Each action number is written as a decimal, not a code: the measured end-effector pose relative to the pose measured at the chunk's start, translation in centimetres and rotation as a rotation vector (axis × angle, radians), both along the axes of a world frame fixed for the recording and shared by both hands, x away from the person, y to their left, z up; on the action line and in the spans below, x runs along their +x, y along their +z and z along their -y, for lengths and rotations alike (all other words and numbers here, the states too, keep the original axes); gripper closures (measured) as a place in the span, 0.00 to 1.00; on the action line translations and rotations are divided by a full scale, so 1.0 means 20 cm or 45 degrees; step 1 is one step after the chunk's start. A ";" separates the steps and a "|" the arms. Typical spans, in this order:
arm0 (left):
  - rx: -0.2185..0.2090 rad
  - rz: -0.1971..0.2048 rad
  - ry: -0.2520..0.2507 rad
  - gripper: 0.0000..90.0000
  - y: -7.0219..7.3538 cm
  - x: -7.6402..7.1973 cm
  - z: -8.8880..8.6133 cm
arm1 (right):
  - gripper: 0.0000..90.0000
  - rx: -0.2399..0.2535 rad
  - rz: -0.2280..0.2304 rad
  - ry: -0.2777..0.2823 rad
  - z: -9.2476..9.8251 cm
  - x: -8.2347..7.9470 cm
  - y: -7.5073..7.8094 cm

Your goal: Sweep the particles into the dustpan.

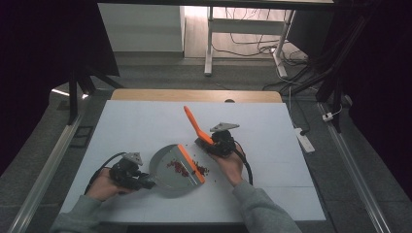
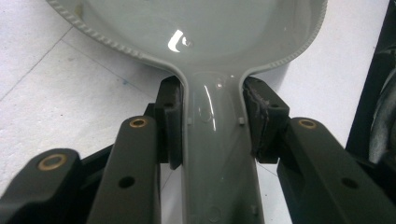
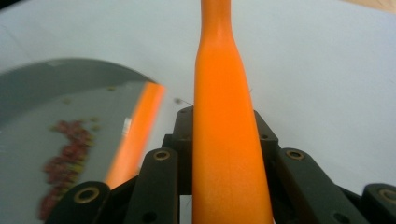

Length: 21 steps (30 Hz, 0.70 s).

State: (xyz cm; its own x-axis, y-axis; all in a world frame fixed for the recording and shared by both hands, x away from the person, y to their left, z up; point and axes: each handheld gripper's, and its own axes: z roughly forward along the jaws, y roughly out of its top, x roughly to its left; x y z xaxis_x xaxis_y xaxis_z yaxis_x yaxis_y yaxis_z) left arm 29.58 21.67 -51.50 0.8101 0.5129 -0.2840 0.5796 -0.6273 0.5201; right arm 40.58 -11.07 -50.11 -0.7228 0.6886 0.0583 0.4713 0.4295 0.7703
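The person is sweeping small red crumbs (image 1: 179, 167) into a grey dustpan (image 1: 167, 167) on the white table (image 1: 145, 121). The left tool (image 1: 145, 183) is clamped on the dustpan handle (image 2: 219, 154); its jaws are pressing on both sides of it, and the pan is lying flat on the table in front of the person. The right tool (image 1: 206, 145) is clamped on the orange brush handle (image 3: 229, 140), and the brush edge (image 1: 191, 163) is lying across the mouth of the pan. Most crumbs are sitting inside the pan, but a few (image 1: 201, 170) are lying just beside the brush on the table.

I think several things could go wrong here. The handle of the pan is smooth and shiny, so it could be slipping or turning between the jaws if the brush is pushing hard against the rim. If the pan is lifting a little at its front lip, crumbs could be going under it. A fast stroke could also be throwing the light crumbs over the back wall or scattering the loose ones further across the table.
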 end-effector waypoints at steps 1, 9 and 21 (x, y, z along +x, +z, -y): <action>0.001 0.000 0.000 0.68 0.00 0.00 0.00 | 0.79 -0.004 -0.007 -0.006 0.01 0.00 -0.01; 0.007 -0.001 -0.005 0.68 0.00 -0.02 0.00 | 0.79 -0.028 -0.015 -0.010 0.01 -0.01 -0.03; 0.017 -0.008 -0.012 0.68 -0.01 -0.04 0.01 | 0.79 -0.012 -0.011 0.029 -0.07 -0.11 -0.05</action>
State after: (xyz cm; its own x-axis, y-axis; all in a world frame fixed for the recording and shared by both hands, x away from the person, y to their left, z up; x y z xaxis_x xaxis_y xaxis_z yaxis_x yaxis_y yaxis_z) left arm 28.79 21.41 -51.66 0.8131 0.5090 -0.2824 0.5768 -0.6394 0.5083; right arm 38.36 -9.65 -51.03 -0.7375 0.6728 0.0586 0.4683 0.4469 0.7622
